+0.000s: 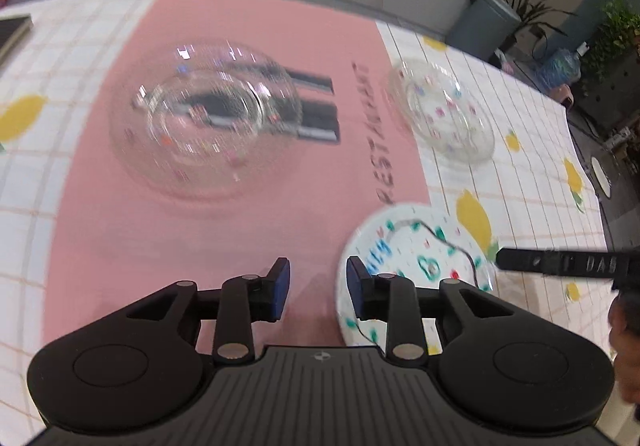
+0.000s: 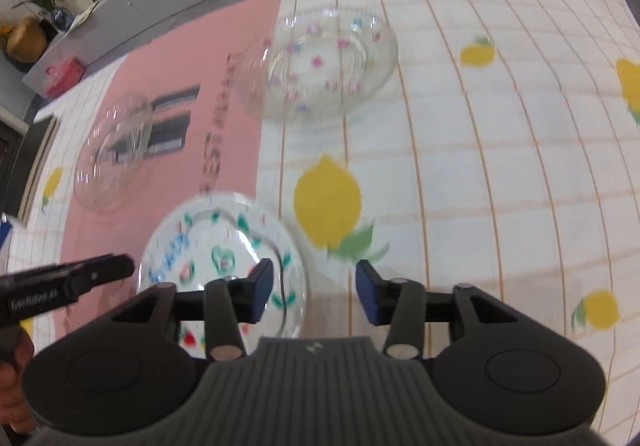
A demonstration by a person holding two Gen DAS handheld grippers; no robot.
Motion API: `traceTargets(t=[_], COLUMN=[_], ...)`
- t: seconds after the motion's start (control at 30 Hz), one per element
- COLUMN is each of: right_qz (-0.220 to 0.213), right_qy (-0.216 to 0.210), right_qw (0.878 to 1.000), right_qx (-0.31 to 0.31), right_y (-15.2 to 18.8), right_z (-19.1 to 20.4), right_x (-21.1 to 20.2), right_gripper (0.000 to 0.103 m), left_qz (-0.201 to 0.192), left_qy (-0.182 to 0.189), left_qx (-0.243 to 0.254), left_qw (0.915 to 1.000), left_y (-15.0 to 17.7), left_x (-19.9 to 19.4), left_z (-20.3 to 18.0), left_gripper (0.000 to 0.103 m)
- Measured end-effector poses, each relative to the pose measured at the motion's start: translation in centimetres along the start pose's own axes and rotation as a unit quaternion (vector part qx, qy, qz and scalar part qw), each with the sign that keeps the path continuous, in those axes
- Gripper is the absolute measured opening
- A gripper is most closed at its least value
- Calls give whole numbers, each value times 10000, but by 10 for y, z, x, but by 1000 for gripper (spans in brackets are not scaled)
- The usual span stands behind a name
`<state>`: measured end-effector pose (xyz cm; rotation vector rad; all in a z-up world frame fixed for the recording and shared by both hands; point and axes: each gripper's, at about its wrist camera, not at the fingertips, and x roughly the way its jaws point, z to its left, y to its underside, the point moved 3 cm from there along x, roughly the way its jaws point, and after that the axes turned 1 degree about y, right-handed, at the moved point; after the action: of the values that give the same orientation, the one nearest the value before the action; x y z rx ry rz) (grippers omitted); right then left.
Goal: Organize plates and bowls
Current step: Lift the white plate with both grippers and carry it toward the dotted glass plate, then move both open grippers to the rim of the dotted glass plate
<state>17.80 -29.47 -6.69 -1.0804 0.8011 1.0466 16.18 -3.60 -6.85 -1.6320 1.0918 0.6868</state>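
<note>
Hovering part-open and empty, both grippers, left gripper point(image 1: 314, 286) and right gripper point(image 2: 314, 288), are flanking the painted plate point(image 1: 416, 246) at lower right of the left view, risking fingers point(image 1: 280, 286) clipping its rim and skidding it across the worktop point(image 1: 520, 165).

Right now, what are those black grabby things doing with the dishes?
A person holds tongs in each hand over a table with a pink mat. Both the left tongs and the right tongs are open and hold nothing. Just under them sits a painted plate. A clear bowl stands on the mat, and a dotted glass dish on the lemon cloth.
</note>
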Motion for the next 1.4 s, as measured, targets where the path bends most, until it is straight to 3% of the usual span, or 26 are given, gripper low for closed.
traceTargets(t=[0.2, 0.3, 0.43, 0.53, 0.67, 0.83, 0.97, 1.1, 1.4], right_qz=[-431, -397, -463, -651, -875, -832, -802, -887, -1026], right_qy=[-348, -460, -474, -517, -728, -755, -760, -511, -681], right_qw=[9952, 9906, 9882, 9846, 9775, 9762, 9741, 9734, 9677], right_qx=[809, 1222, 1383, 1539, 1775, 1855, 1972, 2050, 2198], right_y=[-39, -51, -68, -81, -91, -93, -88, -91, -98], right_z=[-15, -24, -30, -32, -36, -50, -65, -82, -89], right_x=[8, 15, 18, 13, 9, 14, 18, 18, 29], right_gripper=[52, 53, 53, 53, 53, 53, 53, 53, 52], left_qz=[116, 30, -236, -80, -195, -57, 259, 331, 294], left_qy=[259, 54, 67, -161, 137, -22, 393, 231, 383], left_qx=[-222, -163, -9, 178, 361, 685, 429, 386, -31], left_qw=[9994, 9998, 9997, 9997, 9991, 9976, 9980, 9984, 9988], left_y=[-4, -6, -16, -41, -76, -107, -122, -136, -143], left_x=[6, 3, -5, 8, 16, 41, 62, 84, 103], left_z=[15, 21, 18, 2, -31, -60, -64, -62, -51], left_gripper=[37, 37, 38, 38, 42, 43, 43, 43, 43])
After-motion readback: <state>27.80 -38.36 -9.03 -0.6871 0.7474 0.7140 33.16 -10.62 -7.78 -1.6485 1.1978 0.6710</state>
